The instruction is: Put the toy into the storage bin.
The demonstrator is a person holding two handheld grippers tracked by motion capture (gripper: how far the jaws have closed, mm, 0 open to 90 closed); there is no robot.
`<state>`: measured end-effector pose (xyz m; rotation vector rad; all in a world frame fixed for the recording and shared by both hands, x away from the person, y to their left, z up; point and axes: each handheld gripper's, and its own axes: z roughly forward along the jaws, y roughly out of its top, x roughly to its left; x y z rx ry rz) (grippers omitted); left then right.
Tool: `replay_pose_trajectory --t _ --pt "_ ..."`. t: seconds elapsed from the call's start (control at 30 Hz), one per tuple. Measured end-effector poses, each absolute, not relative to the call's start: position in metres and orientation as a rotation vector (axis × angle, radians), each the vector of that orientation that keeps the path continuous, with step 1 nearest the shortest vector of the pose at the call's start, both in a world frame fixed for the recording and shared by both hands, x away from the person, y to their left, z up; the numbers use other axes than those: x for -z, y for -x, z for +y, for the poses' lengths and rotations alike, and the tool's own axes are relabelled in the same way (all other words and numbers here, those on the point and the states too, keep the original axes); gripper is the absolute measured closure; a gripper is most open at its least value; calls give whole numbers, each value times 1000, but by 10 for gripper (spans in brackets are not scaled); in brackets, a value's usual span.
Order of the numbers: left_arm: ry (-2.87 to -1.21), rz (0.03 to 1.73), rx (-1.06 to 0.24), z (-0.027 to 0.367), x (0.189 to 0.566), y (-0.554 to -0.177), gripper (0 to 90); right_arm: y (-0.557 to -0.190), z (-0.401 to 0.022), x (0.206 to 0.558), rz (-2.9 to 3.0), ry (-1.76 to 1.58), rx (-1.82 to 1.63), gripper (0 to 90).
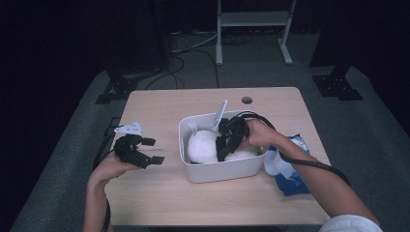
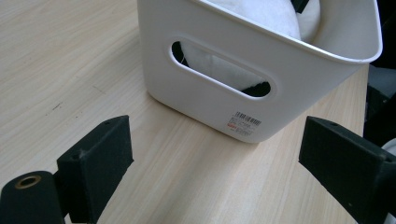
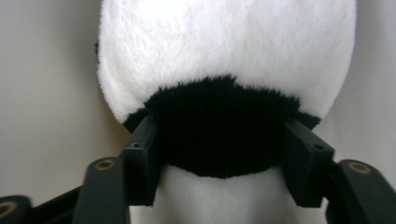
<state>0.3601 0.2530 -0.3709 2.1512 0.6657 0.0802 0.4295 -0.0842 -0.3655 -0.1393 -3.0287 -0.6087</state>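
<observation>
Two tongs in play. High view: left tongs released, over worktop left of bin; right tongs down inside bin on plush. Left gripper view: bin's handle side just ahead, nothing betw. pads. Right gripper view: tongs clasp plush's black patch, both pads in fur. Best, imo: keep grip centred, stay clear of bin walls, brace bin w/ left if it slides.
</observation>
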Motion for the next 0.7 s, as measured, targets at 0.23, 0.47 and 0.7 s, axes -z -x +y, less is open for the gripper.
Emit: replay_pose_trajectory --t 0.23,0.47,0.7 --pt "-2159 661 -79 251 371 -360 83 -430 -84 362 -3041 188 578 283" --pt "-2158 664 -78 252 372 -360 83 -429 -84 361 -3047 204 575 245" --pt "-2167 669 -78 252 374 -361 83 -430 -95 350 -3016 261 657 274"
